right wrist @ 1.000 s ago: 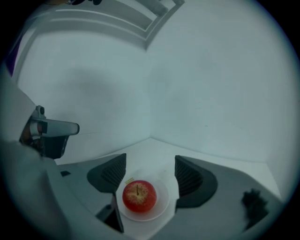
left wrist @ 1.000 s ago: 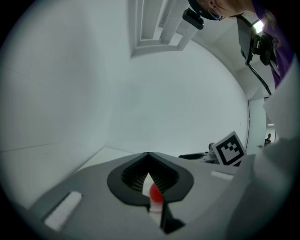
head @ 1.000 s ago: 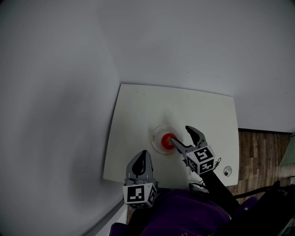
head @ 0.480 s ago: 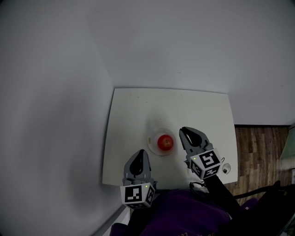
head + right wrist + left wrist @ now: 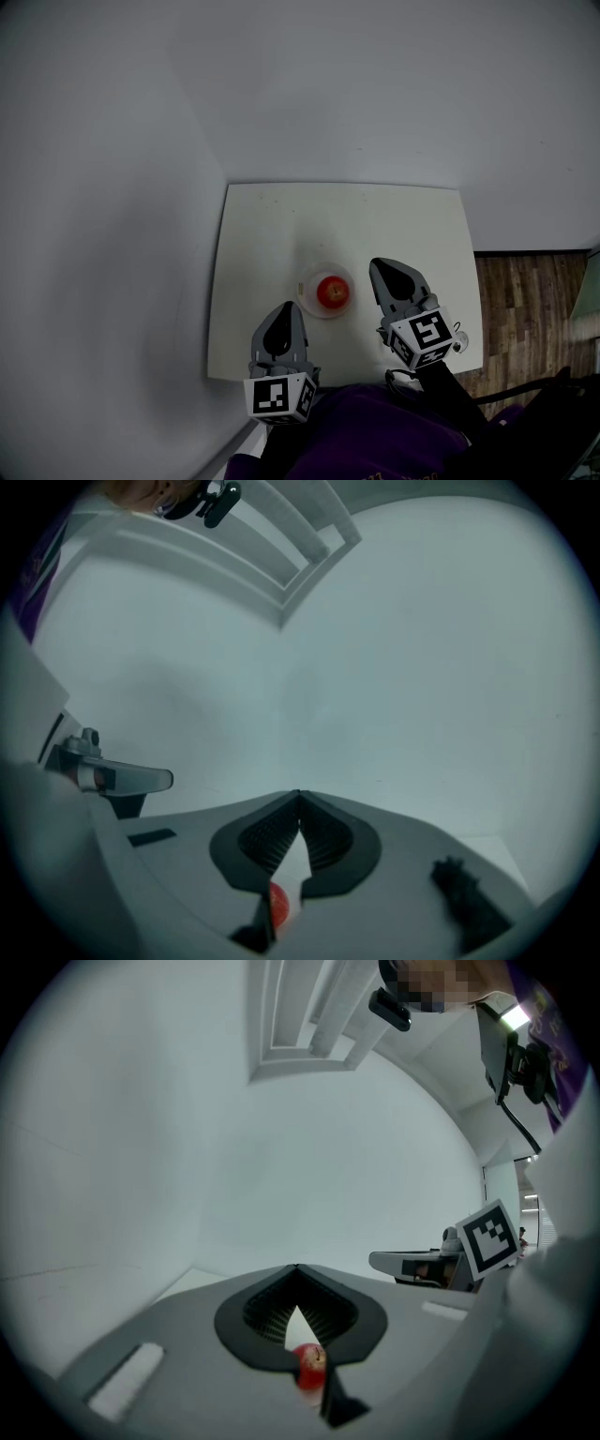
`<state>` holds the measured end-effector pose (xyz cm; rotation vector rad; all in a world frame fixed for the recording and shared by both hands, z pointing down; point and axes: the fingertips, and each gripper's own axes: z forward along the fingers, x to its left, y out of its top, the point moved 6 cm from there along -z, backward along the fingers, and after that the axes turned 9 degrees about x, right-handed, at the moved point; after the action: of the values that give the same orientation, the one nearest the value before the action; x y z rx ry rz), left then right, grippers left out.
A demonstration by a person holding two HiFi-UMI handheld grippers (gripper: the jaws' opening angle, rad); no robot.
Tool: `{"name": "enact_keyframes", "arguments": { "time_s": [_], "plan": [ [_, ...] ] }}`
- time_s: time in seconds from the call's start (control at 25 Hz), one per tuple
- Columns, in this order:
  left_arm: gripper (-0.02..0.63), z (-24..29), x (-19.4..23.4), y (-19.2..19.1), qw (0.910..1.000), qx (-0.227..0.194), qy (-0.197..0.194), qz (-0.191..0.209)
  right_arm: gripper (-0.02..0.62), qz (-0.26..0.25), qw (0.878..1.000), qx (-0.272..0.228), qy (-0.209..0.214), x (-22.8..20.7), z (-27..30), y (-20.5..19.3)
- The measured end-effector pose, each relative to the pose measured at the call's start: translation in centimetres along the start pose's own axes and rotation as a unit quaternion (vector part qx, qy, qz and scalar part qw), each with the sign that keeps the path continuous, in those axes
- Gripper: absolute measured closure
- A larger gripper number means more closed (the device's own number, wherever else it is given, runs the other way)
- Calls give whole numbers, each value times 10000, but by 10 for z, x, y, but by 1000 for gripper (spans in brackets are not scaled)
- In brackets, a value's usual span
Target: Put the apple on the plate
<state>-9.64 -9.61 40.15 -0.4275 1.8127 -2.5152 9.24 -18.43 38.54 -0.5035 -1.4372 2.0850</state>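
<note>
As far as we could judge, task looked done. White table (image 5: 272,216) carried everything. Right gripper (image 5: 377,264) hung just right of plate (image 5: 306,281), jaws clenched tip to tip, nothing between them. Left gripper (image 5: 291,307) hung nearer us than plate and a little left of it, likewise closed and empty. Plate lay flat, touched by neither gripper. Apple (image 5: 333,292) sat on plate, inside rim, free of both grippers. We saw no placing left, only perhaps drawing grippers away from plate.

The white table (image 5: 272,225) bears a plate (image 5: 327,269) mid-front and a small round object (image 5: 460,344) at right.
</note>
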Motion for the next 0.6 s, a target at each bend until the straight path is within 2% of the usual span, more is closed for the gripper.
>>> {"name": "enact_keyframes", "arguments": {
  "time_s": [0.2, 0.6],
  "plan": [
    [600, 2, -2, 1, 9999, -7, -2, 159, 584, 23, 9999, 45, 98, 0, 1, 0],
    [600, 1, -2, -1, 9998, 46, 64, 170, 584, 22, 9999, 37, 143, 0, 3, -1]
  ]
}}
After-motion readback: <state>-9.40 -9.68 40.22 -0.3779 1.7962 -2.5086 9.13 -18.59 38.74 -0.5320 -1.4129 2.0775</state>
